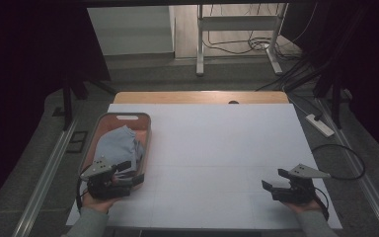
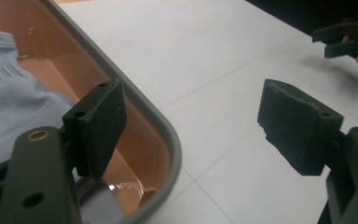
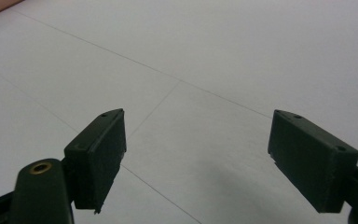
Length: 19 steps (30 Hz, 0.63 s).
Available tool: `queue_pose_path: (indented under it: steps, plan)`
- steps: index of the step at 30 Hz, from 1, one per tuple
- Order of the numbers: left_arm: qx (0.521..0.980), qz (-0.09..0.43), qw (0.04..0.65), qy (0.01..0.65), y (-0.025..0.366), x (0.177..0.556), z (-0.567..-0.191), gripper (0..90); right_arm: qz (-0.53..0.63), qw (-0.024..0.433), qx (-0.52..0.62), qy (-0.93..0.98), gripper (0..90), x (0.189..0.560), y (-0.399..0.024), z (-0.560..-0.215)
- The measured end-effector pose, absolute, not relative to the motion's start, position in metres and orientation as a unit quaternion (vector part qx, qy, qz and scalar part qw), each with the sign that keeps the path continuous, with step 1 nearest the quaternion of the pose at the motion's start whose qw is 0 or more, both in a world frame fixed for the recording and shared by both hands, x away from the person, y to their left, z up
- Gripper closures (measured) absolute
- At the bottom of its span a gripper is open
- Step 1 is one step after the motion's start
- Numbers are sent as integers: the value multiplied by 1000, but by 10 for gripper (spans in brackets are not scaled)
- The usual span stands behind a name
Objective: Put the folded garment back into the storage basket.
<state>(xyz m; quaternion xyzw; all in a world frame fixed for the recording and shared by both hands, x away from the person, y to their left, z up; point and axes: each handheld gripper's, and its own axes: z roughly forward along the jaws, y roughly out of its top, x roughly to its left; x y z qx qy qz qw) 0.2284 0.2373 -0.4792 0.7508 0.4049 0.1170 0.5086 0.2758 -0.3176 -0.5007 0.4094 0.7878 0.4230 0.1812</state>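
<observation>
Left claw (image 1: 123, 173) hangs over the near right corner of the tub (image 1: 148, 129), jaws spread wide with nothing between them. In the left gripper view one jaw sits inside the rim and the other out over the bare counter (image 1: 217, 148), so the tub wall runs between them.

Judgement: the step in hand looks like a reach for the pale blue cloth (image 1: 120, 145). To do it well, shift the claw inward so both jaws clear the rim, come down on a raised fold, not the flat, and close only once fabric is well between the pads; a pinch on the rim would drag the tub.

Right claw (image 1: 279, 181) is well apart, at the near right of the counter, jaws also apart and empty, hovering over the plain surface.

Materials:
- cloth: ribbed knit, soft, bunched into a loose heap inside the tub; likely to slump and trail when lifted.
- tub: rounded rectangle, grey rim, glossy salmon-orange inside, slot handle at the far end; looks like hard plastic.
- counter: matt white sheet with faint seam lines, a wooden edge showing at the far side.
</observation>
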Motion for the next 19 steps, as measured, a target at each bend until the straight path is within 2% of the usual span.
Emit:
queue_pose_path:
  steps: [19]
  plan:
    - [764, 111, 501, 391, 231, 230, -487, 230, 441, 186, 398, 783, 196, 273, -323, -499]
